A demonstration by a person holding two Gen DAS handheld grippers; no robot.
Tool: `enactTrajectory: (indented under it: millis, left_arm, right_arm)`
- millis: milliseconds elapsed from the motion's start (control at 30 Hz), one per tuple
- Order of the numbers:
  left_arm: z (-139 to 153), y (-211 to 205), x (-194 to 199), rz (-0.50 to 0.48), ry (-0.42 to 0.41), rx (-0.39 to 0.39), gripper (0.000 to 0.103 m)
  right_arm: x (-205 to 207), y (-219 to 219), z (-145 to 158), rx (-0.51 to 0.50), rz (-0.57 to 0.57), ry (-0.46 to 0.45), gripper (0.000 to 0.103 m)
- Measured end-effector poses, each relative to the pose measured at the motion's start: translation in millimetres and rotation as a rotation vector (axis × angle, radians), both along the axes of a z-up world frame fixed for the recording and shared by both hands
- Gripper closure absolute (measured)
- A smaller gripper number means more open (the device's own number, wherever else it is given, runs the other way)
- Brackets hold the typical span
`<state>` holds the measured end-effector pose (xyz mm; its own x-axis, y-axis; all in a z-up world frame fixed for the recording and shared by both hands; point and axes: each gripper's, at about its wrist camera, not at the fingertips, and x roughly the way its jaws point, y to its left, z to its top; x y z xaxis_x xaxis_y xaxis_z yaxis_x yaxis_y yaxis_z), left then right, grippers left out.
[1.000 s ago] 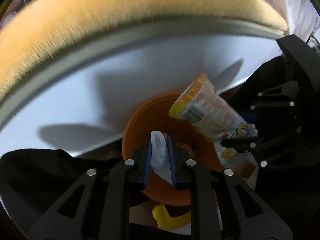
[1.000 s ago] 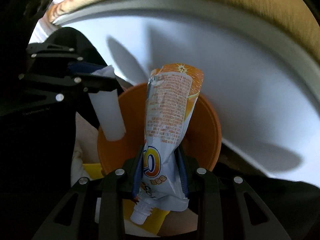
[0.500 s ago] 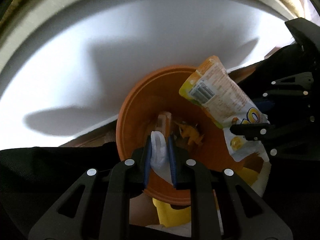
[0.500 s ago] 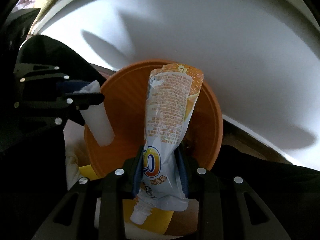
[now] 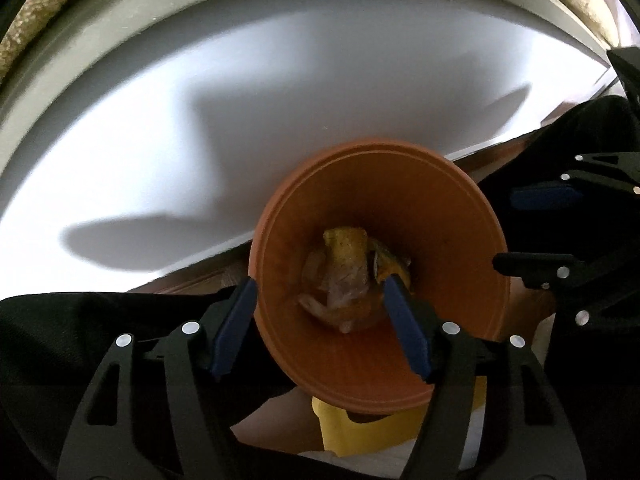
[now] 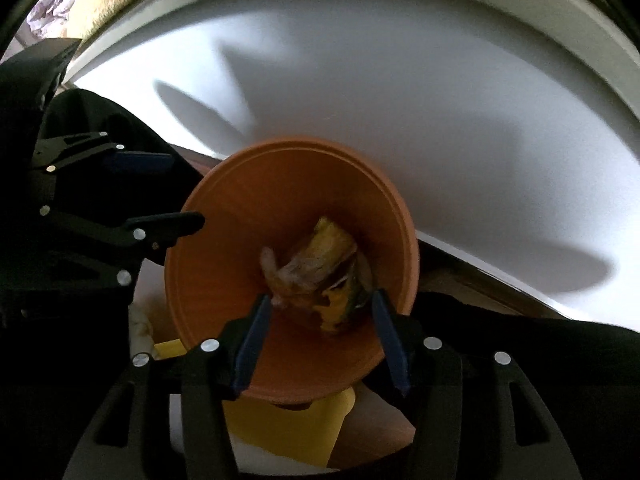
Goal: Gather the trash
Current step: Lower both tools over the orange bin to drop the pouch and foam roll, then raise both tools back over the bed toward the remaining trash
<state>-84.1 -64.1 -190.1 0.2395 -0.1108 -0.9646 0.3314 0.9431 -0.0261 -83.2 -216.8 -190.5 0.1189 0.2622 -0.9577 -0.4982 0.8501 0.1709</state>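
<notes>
An orange bucket stands below both grippers, seen from above. At its bottom lies crumpled trash, yellow and pale wrappers heaped together. My left gripper hangs over the bucket's mouth with its jaws opening and nothing between the blue pads. My right gripper also hangs over the mouth, its jaws opening, nothing held. Each gripper shows at the edge of the other's view, the right gripper and the left gripper.
A white round tabletop with a grey rim curves behind the bucket. Tan carpet lies beyond it. A yellow object sits beside the bucket's base. Black cloth fills the lower corners.
Both grippers have opened. The white scrap has left the left one and the orange juice pouch has left the right one; both now lie down in the bucket.
</notes>
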Motion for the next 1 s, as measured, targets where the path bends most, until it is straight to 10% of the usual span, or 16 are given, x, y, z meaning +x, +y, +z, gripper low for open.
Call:
enactTrajectory:
  millis: [433, 1000]
  left_arm:
    - [42, 20, -9, 0.01, -0.066, -0.12, 0.027]
    - [233, 53, 11, 0.1, -0.573, -0.239, 0.011]
  right_arm:
    - [-26, -18, 40, -0.019, -0.028, -0.134, 0.037]
    - [55, -45, 219, 0.143, -0.16, -0.56, 0.021]
